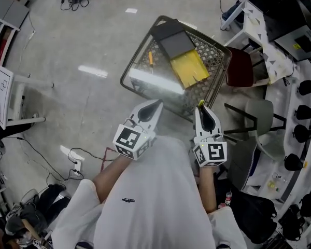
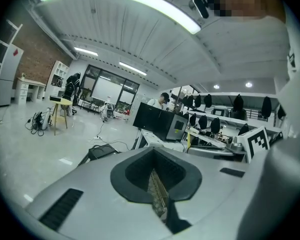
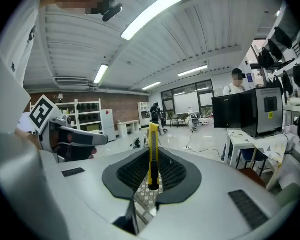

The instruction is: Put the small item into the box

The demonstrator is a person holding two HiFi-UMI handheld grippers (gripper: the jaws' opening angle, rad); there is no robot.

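Clamping one yellow cutter [image 3: 153, 149], right tongs [image 3: 149, 184]; left tongs [image 2: 159, 196] closed; one basket [image 1: 213, 61]

Out of sight
The left hand-held gripper [image 1: 153, 105] and right hand-held gripper [image 1: 201, 108] cover the basket's [image 1: 213, 66] near rim; the right one hides most of the cutter [image 1: 200, 104].

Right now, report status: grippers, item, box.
Left gripper jaws shut, empty. Right gripper jaws shut on yellow utility knife. Knife not yet in wire box. Nothing seen between knife and box.
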